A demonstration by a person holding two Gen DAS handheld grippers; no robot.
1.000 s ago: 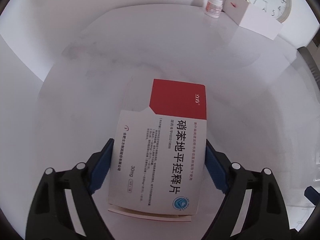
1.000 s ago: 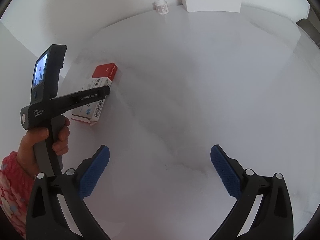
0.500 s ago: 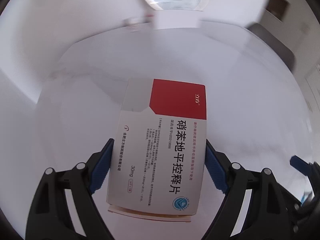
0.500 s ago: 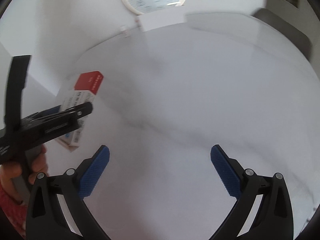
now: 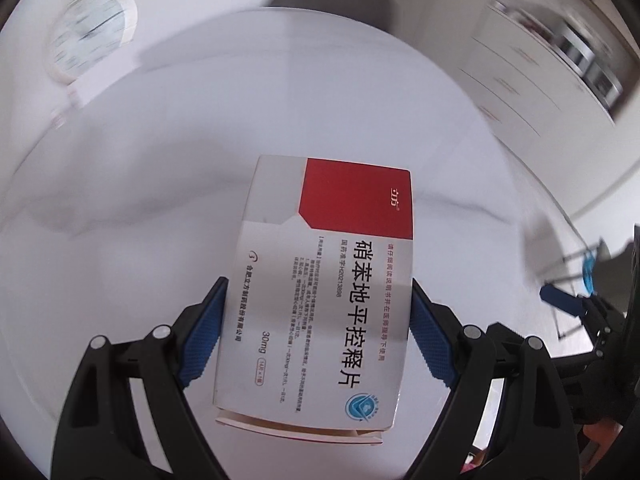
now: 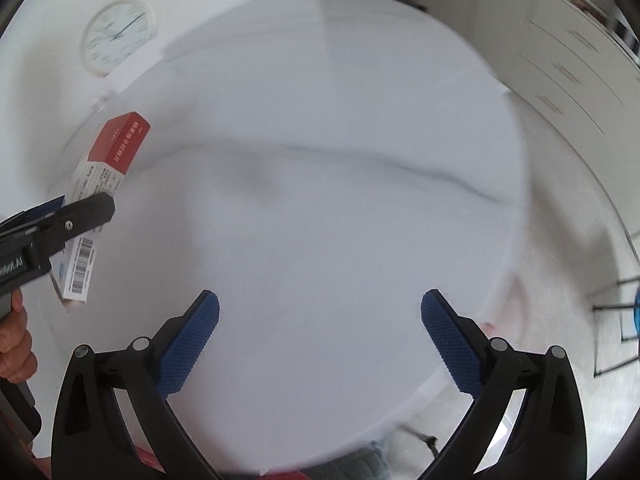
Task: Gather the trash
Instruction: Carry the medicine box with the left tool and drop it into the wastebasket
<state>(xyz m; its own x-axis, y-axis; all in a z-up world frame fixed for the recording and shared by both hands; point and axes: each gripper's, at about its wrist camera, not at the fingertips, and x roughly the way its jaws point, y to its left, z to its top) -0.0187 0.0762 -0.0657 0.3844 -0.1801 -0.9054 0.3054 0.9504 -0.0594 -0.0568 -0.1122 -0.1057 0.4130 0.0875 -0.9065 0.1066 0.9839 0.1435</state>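
Observation:
My left gripper is shut on a red-and-white medicine box with black Chinese print, held above the white table. The same box shows at the far left of the right wrist view, clamped by the left gripper. My right gripper is open and empty over the table; its blue pads show at the right edge of the left wrist view.
A round wall clock hangs at the upper left, also blurred in the left wrist view. A white drawer cabinet stands at the right. The table's right edge drops to a pale floor.
Both views have swung to the right: the clock slid from top centre to upper left and the cabinet and floor came into view. The box stays clamped in the left gripper, lifted off the table.

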